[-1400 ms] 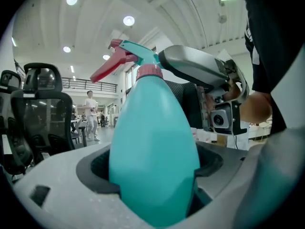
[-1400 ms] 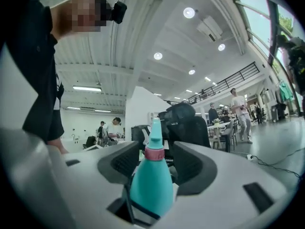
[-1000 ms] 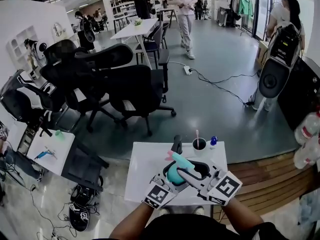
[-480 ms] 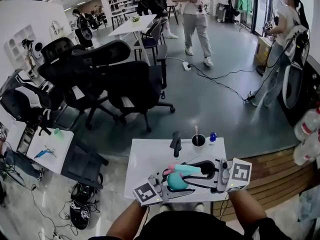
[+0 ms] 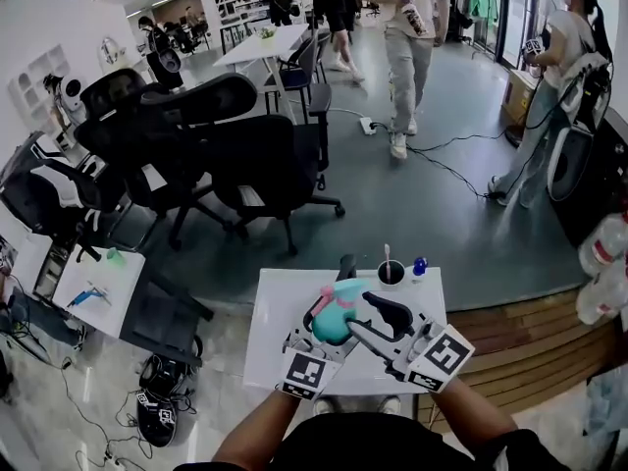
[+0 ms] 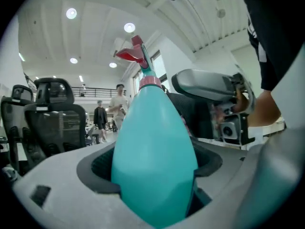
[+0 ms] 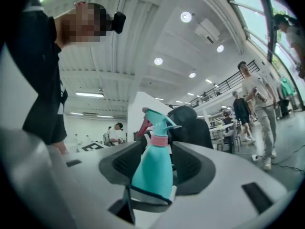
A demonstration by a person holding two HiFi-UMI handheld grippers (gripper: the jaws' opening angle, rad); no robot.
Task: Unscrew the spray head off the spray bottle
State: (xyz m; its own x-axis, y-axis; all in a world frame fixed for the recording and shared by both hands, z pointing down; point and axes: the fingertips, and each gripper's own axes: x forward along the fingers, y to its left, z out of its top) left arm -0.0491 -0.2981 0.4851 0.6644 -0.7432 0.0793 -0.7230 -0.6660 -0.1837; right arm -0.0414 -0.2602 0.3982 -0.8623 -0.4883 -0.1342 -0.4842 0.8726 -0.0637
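spray bottle [image 5: 334, 324]: teal
spray head [image 7: 156, 123]: teal, pink collar (trigger reddish)
table [image 5: 277, 341]: white
chairs [image 5: 255, 170]: black

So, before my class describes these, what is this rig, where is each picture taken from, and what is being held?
No robot here: a person holds a two-jaw gripper in each hand. One picture looks down from a camera on their head; the other two look along each gripper's jaws. The left gripper clamps a teal spray bottle above a white table bearing a cup. On the right gripper the jaws have just been opening; the bottle's top stands between them, untouched.
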